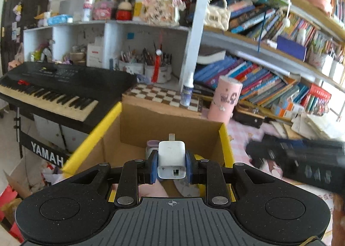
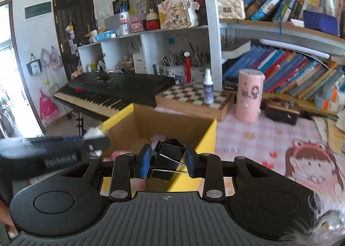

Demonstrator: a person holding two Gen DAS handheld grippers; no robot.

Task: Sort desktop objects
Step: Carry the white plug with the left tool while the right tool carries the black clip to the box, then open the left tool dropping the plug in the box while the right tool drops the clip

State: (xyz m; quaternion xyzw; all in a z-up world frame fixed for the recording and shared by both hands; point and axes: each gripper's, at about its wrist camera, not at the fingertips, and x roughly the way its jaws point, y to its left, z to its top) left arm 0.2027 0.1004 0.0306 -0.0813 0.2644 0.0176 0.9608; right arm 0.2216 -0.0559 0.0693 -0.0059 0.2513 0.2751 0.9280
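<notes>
My left gripper (image 1: 171, 165) is shut on a white USB charger (image 1: 171, 159) and holds it over the open cardboard box (image 1: 138, 125) with yellow flaps. A small jar (image 1: 151, 146) lies inside the box. My right gripper (image 2: 166, 163) is shut on a black binder clip (image 2: 168, 159) and holds it above the same box (image 2: 172, 124), near its right wall. The right gripper shows blurred at the right of the left wrist view (image 1: 301, 164). The left gripper shows blurred at the left of the right wrist view (image 2: 54, 151), with the white charger (image 2: 93, 132) at its tip.
A black Yamaha keyboard (image 1: 58, 90) stands left of the box. Behind the box are a chessboard box (image 2: 194, 99), a spray bottle (image 2: 208, 88) and a pink cylinder (image 2: 249, 95). A pink checked mat (image 2: 269, 144) covers the desk to the right. Bookshelves (image 2: 291, 73) fill the back.
</notes>
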